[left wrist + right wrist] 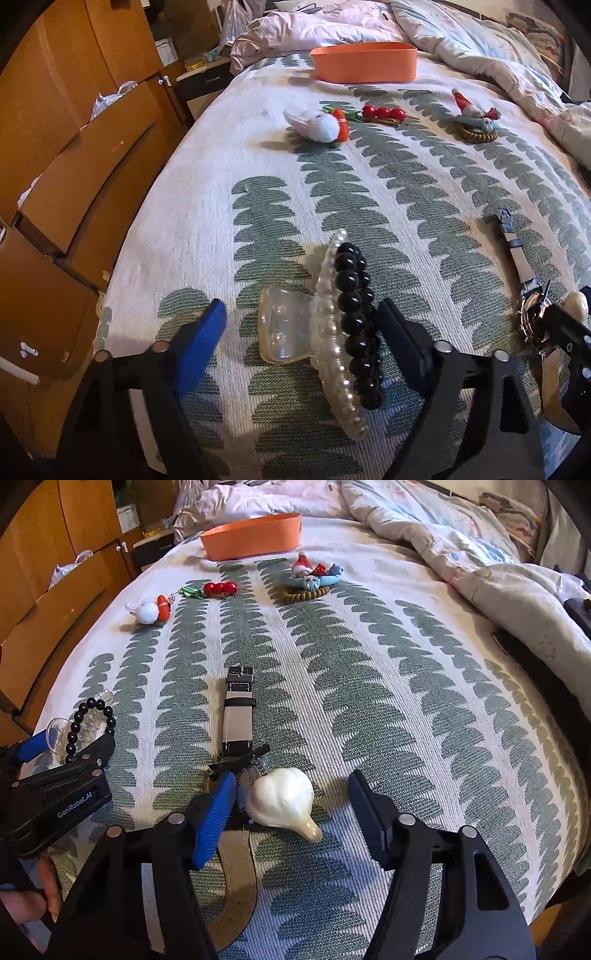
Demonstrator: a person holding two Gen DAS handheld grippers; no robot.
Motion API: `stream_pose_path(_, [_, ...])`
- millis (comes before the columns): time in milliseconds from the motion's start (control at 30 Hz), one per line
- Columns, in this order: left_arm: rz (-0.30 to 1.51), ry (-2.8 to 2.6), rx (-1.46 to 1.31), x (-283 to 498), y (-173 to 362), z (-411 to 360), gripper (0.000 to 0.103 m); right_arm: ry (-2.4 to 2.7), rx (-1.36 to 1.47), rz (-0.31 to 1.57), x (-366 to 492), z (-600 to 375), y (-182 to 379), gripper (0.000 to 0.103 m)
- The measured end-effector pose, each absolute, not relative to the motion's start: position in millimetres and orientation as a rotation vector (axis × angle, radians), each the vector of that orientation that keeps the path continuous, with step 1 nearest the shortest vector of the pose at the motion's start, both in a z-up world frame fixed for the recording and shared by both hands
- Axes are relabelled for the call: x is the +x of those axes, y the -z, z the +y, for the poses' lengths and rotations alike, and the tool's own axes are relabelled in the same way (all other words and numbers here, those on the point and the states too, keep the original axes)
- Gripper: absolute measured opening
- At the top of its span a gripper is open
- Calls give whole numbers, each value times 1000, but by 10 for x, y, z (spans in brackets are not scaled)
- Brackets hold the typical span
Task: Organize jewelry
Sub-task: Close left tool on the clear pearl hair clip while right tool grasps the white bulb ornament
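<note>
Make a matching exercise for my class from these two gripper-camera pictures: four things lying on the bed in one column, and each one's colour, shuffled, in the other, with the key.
Things
1. bin
2. bead bracelet
3. shell
4. round berries

Colours
A. cream white
B. red
C. orange
D. black

Pairs: 1-C, 2-D, 3-A, 4-B
</note>
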State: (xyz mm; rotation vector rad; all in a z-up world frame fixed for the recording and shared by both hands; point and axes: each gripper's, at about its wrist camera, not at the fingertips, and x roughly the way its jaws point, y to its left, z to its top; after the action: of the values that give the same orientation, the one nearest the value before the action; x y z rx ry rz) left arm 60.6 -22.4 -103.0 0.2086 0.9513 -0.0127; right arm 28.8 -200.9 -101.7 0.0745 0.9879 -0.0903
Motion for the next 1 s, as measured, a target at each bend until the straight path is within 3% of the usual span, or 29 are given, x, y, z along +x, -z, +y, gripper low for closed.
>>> stream_pose_path(400, [953,59,197,590,1023,-256,53,53,133,997,248,-2055,992,35])
stream_pose_path(1000, [908,64,137,516,836,-118,42,41,156,917,129,-2107,755,35])
